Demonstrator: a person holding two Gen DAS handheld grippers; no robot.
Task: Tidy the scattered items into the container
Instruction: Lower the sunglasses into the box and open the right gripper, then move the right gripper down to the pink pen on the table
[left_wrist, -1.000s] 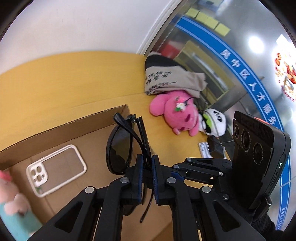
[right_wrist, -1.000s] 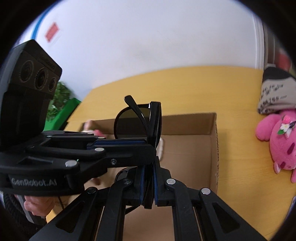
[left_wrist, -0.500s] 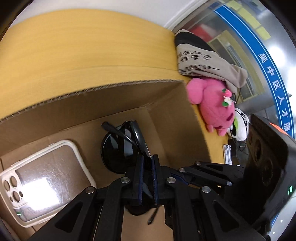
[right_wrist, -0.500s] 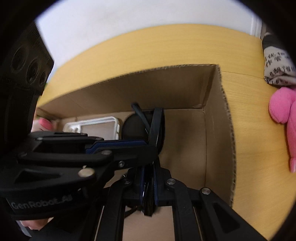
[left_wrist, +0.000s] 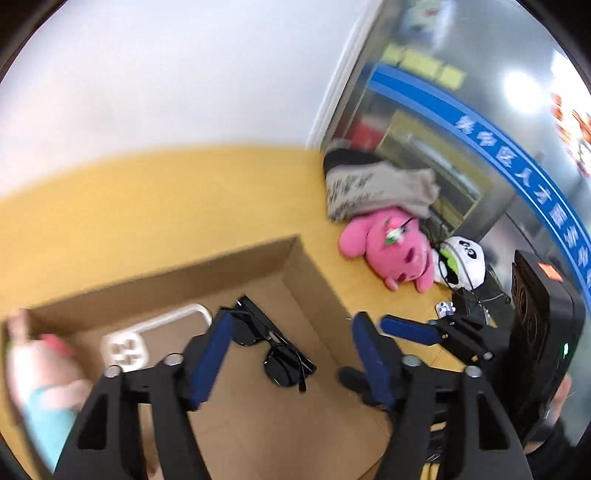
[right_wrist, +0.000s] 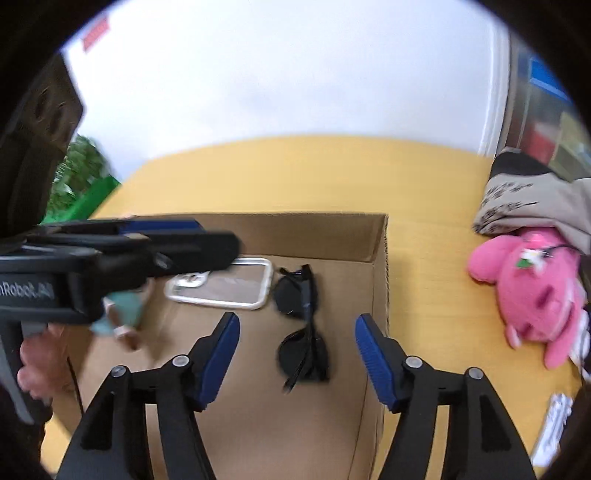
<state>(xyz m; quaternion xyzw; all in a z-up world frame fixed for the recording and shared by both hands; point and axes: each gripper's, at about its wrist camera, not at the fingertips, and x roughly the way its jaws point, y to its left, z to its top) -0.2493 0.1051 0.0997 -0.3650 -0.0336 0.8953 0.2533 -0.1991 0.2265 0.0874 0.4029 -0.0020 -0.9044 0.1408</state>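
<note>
1. Folded black sunglasses (right_wrist: 303, 321) lie on the cardboard box (right_wrist: 325, 236) floor, beside a clear phone case (right_wrist: 225, 288)
2. Left gripper (left_wrist: 291, 354) and right gripper (right_wrist: 297, 354) both gape wide, holding nothing, above the sunglasses

Both claws have let go; the sunglasses (right_wrist: 303, 325) now apparently lie in the box (right_wrist: 376, 236).

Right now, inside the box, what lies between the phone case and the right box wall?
The sunglasses lie on the floor of the cardboard box, between the phone case and the wall; the right wrist view shows it.
</note>
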